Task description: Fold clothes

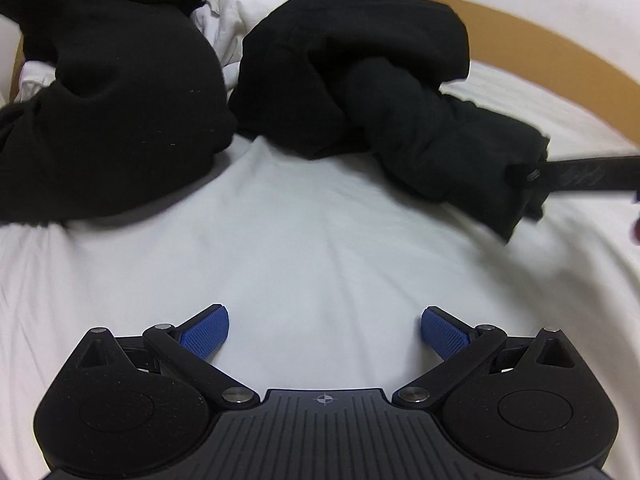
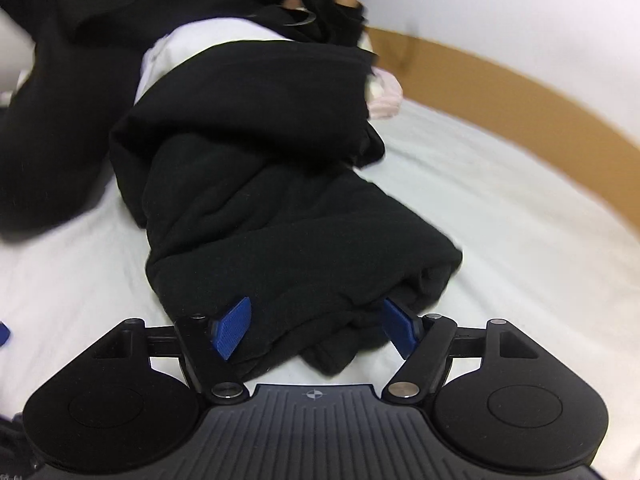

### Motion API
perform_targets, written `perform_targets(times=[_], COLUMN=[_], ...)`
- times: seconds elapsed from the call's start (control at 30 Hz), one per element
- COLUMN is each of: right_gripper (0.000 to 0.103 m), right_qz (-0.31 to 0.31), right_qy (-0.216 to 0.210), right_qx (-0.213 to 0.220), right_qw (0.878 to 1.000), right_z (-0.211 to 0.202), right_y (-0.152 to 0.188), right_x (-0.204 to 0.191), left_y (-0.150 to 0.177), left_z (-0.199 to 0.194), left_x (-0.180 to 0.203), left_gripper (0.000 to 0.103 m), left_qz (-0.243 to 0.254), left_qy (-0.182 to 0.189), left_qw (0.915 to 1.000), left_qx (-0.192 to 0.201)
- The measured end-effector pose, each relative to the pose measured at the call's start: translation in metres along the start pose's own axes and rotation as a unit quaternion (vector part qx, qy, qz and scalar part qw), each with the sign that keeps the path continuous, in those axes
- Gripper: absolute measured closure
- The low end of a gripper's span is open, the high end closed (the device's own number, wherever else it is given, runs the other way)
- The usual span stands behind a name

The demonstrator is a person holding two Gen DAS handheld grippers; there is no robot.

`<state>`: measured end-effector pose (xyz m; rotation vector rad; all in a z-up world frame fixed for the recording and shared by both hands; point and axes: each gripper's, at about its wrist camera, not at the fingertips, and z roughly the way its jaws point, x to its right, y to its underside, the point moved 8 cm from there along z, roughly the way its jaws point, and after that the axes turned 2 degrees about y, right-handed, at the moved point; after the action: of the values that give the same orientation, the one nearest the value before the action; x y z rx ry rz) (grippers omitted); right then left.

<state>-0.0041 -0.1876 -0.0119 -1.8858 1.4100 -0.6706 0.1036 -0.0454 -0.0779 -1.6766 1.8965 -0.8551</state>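
Your right gripper (image 2: 316,328) is low over the white bed sheet (image 2: 500,216), its blue pads (image 2: 232,330) set either side of the near end of a bundled black garment (image 2: 260,208). The left pad lies against the cloth; the right one sits tucked under a fold, so you can't quite tell how firmly it presses. The bundle runs away from you toward a bigger heap of black clothes (image 2: 80,80). A white pillow (image 2: 192,40) peeks out between them, something pale pink (image 2: 386,98) beside it, and a tan bed frame (image 2: 520,92) curves along the right
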Motion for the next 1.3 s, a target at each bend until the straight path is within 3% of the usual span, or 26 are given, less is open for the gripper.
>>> perform_targets(times=[0.1,0.13,0.2,0.27,0.47,0.53,0.6,0.73,0.9,1.03,1.17,1.2,1.3], right_gripper=[0.044,0.046,0.06,0.064,0.064,0.079,0.089,0.09,0.091,0.091,0.091,0.091,0.091], right_qz=[0.066,0.068,0.064,0.072,0.09,0.091,0.099,0.097,0.09,0.117,0.156,0.16,0.152], right_qy=[-0.059,-0.058,-0.071,-0.088,-0.044,-0.044,-0.057,-0.093,-0.1,-0.118,-0.144,-0.14,-0.089], right_qx=[-0.034,-0.047,-0.055,-0.05,-0.045,-0.021,0.008,0.099,0.179,0.268,0.372,0.38,0.347], right_qw=[0.996,0.995,0.994,0.992,0.994,0.995,0.993,0.986,0.975,0.949,0.904,0.9,0.921], right_z=[-0.005,-0.004,-0.003,-0.001,0.025,0.021,0.01,-0.036,-0.091,-0.142,-0.208,-0.219,-0.23], right_y=[0.012,0.018,0.023,0.021,0.01,0.005,-0.005,-0.06,-0.142,-0.198,-0.227,-0.233,-0.255], right_x=[0.004,0.003,-0.004,-0.01,-0.032,-0.035,-0.034,-0.027,-0.012,0.009,0.047,0.055,0.073], left_y=[0.002,0.002,0.002,0.003,0.001,0.001,0.001,0.001,0.001,0.001,-0.002,-0.003,-0.004], left_z=[-0.001,-0.001,0.0,0.0,0.0,0.0,0.001,0.001,0.002,0.002,0.003,0.003,0.003], left_x=[-0.012,-0.016,-0.023,-0.024,-0.024,-0.024,-0.024,-0.024,-0.022,-0.022,-0.022,-0.022,-0.023], left_gripper=[0.0,0.0,0.0,0.0,0.0,0.0,0.0,0.0,0.0,0.0,0.001,0.001,0.001], left_qz=[-0.003,-0.006,-0.015,-0.015,-0.013,-0.013,-0.012,-0.014,-0.014,-0.015,-0.019,-0.021,-0.02], left_qy=[-0.005,-0.009,-0.014,-0.015,-0.014,-0.013,-0.013,-0.015,-0.015,-0.015,-0.015,-0.015,-0.013], left_qw=[0.9999,0.9998,0.9995,0.9993,0.9993,0.9993,0.9993,0.9993,0.9993,0.9993,0.9993,0.9993,0.9994], left_qx=[0.013,0.017,0.023,0.03,0.031,0.031,0.031,0.031,0.031,0.03,0.028,0.028,0.027])
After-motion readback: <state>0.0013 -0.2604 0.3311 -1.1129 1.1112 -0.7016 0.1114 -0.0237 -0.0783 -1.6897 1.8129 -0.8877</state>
